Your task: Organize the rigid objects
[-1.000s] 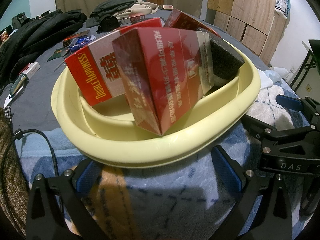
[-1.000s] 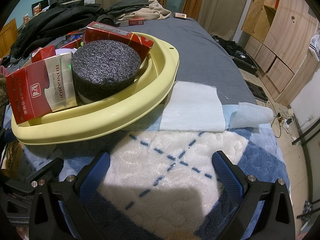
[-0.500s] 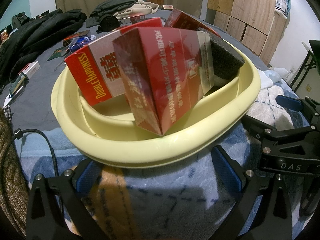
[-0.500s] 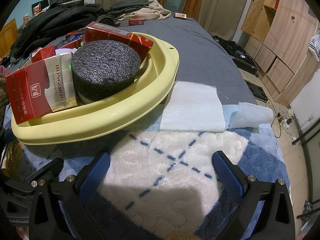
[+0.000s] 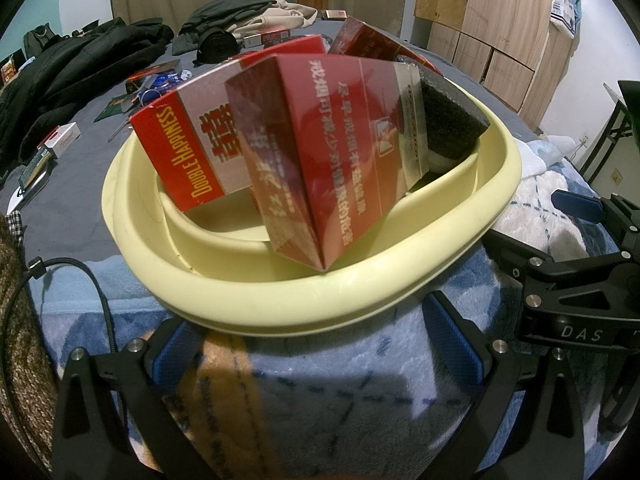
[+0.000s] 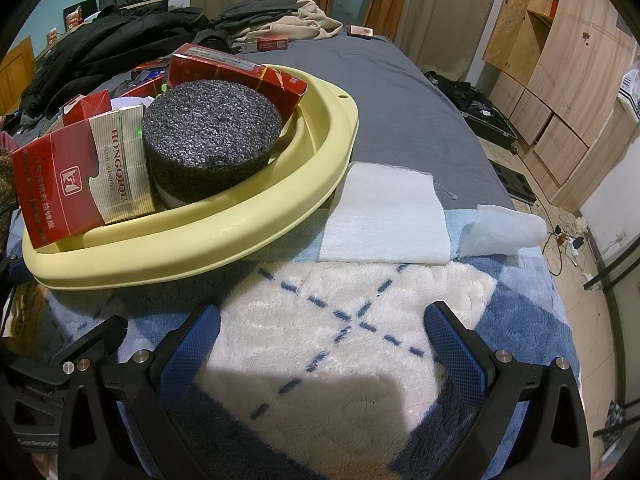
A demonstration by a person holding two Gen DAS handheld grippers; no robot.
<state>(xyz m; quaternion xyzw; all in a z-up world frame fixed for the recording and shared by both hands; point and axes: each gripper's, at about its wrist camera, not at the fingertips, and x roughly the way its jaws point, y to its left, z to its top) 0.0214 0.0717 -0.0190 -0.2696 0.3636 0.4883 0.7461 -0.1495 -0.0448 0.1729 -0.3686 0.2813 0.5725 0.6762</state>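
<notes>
The pale yellow basin [image 6: 256, 236], left of centre in the right wrist view, looks like smooth plastic with a soft sheen; the Hongqiqu carton [image 6: 80, 184] at far left is glossy card; the dark round foam block [image 6: 212, 136] beside it is coarse and matt; the white cloth [image 6: 384, 216] at centre is thin and woven; the blanket [image 6: 352, 320] below is fluffy fleece; the cabinets [image 6: 560, 92] at upper right are matt wood.

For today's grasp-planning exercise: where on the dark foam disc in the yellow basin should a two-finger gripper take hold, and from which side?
Grip the dark foam disc across its curved side wall, coming from above. It lies flat, top face clear; the HONGQIQU carton, another red carton and the basin rim crowd its sides, so level approaches look blocked.
</notes>
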